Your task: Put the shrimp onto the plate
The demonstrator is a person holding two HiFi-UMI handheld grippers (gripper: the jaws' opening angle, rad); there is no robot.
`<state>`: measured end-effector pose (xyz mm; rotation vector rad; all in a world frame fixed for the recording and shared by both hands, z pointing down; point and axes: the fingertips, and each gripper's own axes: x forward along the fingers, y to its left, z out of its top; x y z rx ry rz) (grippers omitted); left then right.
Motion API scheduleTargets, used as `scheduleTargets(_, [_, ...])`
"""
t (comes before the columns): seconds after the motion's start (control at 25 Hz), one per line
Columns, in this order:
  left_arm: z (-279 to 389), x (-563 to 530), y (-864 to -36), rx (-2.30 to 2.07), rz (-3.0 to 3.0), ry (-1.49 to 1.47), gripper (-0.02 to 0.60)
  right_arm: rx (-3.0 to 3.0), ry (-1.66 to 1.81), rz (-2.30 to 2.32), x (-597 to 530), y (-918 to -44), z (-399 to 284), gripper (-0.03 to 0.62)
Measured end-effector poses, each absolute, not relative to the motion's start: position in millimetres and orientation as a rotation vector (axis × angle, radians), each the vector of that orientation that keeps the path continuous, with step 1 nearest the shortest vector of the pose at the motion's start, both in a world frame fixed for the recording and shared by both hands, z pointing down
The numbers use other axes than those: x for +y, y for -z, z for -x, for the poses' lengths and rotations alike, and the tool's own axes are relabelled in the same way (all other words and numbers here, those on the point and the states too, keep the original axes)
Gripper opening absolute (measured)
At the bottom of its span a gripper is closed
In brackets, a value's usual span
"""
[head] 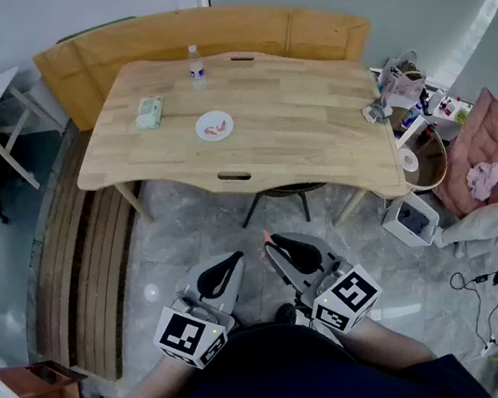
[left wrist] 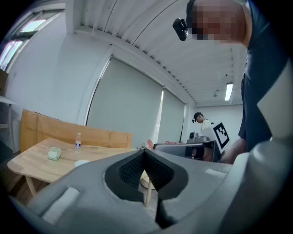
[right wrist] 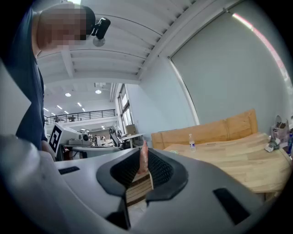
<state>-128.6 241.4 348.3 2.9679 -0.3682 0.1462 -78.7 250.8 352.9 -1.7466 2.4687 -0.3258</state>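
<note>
1. Both grippers are low and close to the person's body, over the floor and well short of the table (head: 312,126).
2. The right gripper (head: 271,242) has its jaws clamped on a shrimp (head: 266,236). Its own view shows the pale pink piece pinched upright between the ribbed pads, with the tip poking out above them.
3. The left gripper (head: 233,264) sits just beside the right one. Its jaws are pressed together at the tips and there is nothing between them.
4. The plate (head: 203,135) is small, white and round, and it sits toward the middle of the wooden tabletop, well apart from both grippers.
5. A few pink pieces (head: 214,130) lie on the plate. They are too small to tell what they are.
6. A bottle (head: 195,63) with a white cap stands upright near the table's far edge, beyond the plate.
7. A green packet (head: 149,113) lies to the left of the plate, apart from it.
8. A wooden bench (head: 156,39) wraps around the far side of the table.
9. So the held shrimp is in the right gripper, off the table and not yet anywhere near the plate.
</note>
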Motion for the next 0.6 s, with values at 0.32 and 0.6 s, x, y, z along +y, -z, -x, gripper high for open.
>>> scheduleTargets(0.32, [119.0, 237.3, -347.6, -0.388, -2.968, -0.153, 0.005, 2.484, 0.331, 1.724, 243.6, -353.8, 70.5, 0.063])
scheduleTargets(0.6, [104.2, 239.1, -345.4, -0.446, -2.966, -0.148, 0.005, 2.504, 0.334, 1.695, 243.1, -355.4, 51.4, 0.064])
